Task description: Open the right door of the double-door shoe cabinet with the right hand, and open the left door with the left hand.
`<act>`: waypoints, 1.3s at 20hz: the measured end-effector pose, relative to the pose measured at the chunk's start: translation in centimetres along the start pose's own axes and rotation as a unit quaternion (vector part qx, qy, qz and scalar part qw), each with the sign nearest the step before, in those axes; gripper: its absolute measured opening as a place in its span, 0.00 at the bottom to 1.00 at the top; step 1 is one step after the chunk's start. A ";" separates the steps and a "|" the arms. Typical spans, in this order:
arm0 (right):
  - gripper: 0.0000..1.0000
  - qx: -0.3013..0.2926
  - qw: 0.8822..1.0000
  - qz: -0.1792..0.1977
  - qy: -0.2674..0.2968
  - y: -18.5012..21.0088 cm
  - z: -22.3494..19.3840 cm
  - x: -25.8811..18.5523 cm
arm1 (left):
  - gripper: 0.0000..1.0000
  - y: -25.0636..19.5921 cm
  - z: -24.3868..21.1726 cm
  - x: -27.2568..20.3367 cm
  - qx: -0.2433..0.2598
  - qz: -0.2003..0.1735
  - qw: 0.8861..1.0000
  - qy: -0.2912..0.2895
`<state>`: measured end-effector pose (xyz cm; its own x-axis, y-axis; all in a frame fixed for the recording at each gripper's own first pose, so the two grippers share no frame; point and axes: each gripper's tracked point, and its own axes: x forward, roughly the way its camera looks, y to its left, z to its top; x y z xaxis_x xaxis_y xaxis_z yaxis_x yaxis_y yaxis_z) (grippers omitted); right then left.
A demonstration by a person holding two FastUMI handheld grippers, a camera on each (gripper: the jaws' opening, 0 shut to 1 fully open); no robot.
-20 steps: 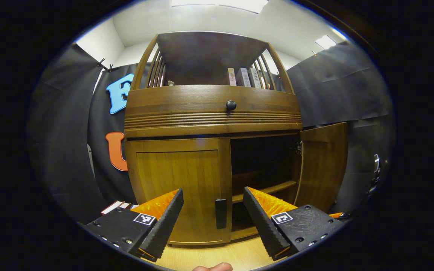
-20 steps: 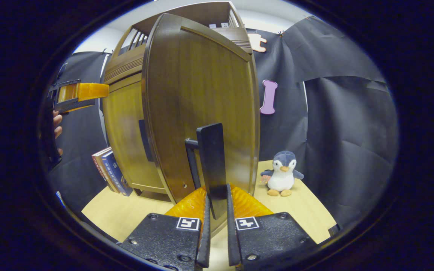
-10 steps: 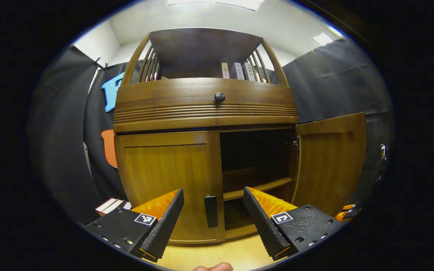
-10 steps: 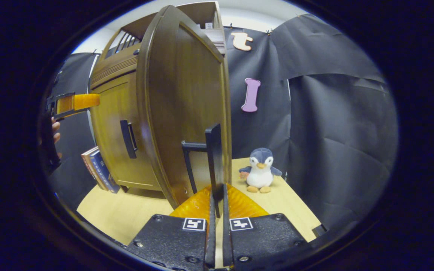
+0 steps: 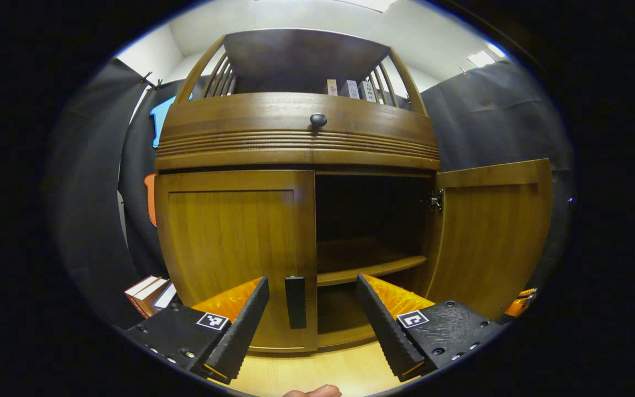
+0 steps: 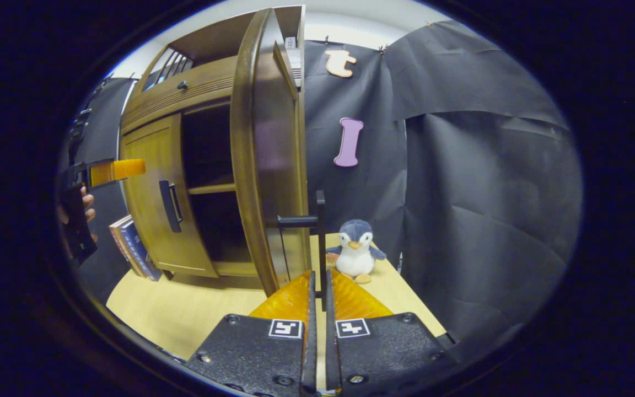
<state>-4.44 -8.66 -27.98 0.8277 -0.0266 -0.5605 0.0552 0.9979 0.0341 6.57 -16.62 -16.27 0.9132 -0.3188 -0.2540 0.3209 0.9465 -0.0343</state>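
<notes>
While the right door (image 5: 488,237) of the shoe cabinet (image 5: 295,138) stands swung wide, seen nearly edge-on in the right gripper view with the dark interior and its shelf (image 5: 370,269) exposed, the left door (image 5: 235,248) sits flush and closed. By my reading about half the task is done: the right-hand opening looks complete or nearly so, and the left-hand opening has not begun.

The right gripper (image 6: 317,309) is clamped on the right door's handle (image 6: 320,242), both fingers pressed together around the thin black bar. The left gripper (image 5: 312,314) has its fingers spread well apart, and the left door's handle (image 5: 295,302) shows between them, though it appears to lie farther off than the tips, not yet touched; the fisheye makes that gap hard to judge. What remains is to bring the fingers onto that handle, close them, and pull the door out on its hinge.

As for writing, the books (image 5: 350,88) on the cabinet's top shelf carry spine lettering too small to read. The square black-and-white marker tags on the gripper fingers are coded patterns, not text. A stack of books (image 6: 130,248) leans beside the cabinet, their covers illegible, and a plush penguin (image 6: 355,251) sits on the tabletop (image 6: 185,314) near the open door; I see no brand on the cabinet.
</notes>
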 end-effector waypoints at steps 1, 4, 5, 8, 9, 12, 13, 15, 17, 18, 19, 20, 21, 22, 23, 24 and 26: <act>0.09 0.002 1.000 -0.003 -0.001 -0.4 0.1 -0.2 | 0.95 0.1 -0.4 0.2 0.000 0.001 1.000 0.002; 0.08 0.007 1.000 -0.016 -0.003 -1.5 0.3 -0.6 | 0.95 0.3 -1.5 1.2 -0.004 0.004 1.000 0.008; 0.05 0.004 1.000 -0.024 -0.005 -2.2 0.4 -0.9 | 0.95 0.4 -1.9 1.5 -0.007 0.005 1.000 0.009; 0.04 0.010 0.999 -0.043 -0.008 -3.4 0.8 -1.5 | 0.95 1.1 -3.1 2.6 -0.011 0.014 1.000 0.019; 0.04 0.014 0.999 -0.046 -0.011 -3.4 1.0 -1.6 | 0.95 1.2 -3.4 2.9 -0.014 0.016 1.000 0.021; 0.04 0.016 0.999 -0.048 -0.018 -3.6 1.2 -2.4 | 0.95 1.8 -4.6 3.8 -0.022 0.019 0.999 0.030; 0.04 0.013 0.998 -0.049 -0.022 -3.5 1.4 -2.8 | 0.95 2.2 -5.1 4.2 -0.022 0.022 0.999 0.035; 0.04 0.008 0.998 -0.051 -0.031 -2.8 2.0 -3.4 | 0.95 2.8 -6.2 4.9 -0.021 0.032 0.998 0.045; 0.04 0.004 0.998 -0.049 -0.040 -2.1 2.8 -4.0 | 0.95 3.4 -7.6 5.8 -0.023 0.035 0.998 0.056; 0.04 0.004 0.998 -0.049 -0.044 -1.9 3.0 -4.2 | 1.00 3.6 -8.2 6.4 -0.021 0.034 0.997 0.062; 0.04 0.006 0.998 -0.049 -0.049 -1.8 3.3 -4.4 | 0.94 3.5 -8.5 6.8 -0.020 0.033 0.997 0.066; 0.04 0.008 0.997 -0.049 -0.052 -1.6 3.6 -4.7 | 0.95 3.7 -8.7 7.5 -0.020 0.035 0.997 0.067; 0.04 0.010 0.997 -0.049 -0.055 -1.5 3.8 -4.9 | 0.94 3.9 -9.0 8.3 -0.021 0.036 0.997 0.067; 0.04 0.012 0.997 -0.049 -0.057 -1.4 4.0 -5.1 | 0.94 4.0 -9.2 8.9 -0.022 0.039 0.997 0.067; 0.04 0.013 0.997 -0.050 -0.060 -1.2 4.2 -5.1 | 0.94 4.1 -9.4 9.3 -0.024 0.041 0.996 0.069; 0.00 0.012 0.997 -0.050 -0.062 -1.0 4.4 -5.1 | 0.94 4.0 -9.6 9.8 -0.025 0.042 0.996 0.069; 0.05 0.010 0.996 -0.052 -0.066 -0.7 4.5 -5.3 | 0.94 3.7 -10.0 10.5 -0.029 0.039 0.996 0.072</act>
<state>-6.31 -9.50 -21.34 0.8832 -0.1379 -0.4482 0.1539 0.9881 -0.0009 14.81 -15.92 -28.68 0.8884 -0.2368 -0.3932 0.2309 0.9709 -0.0628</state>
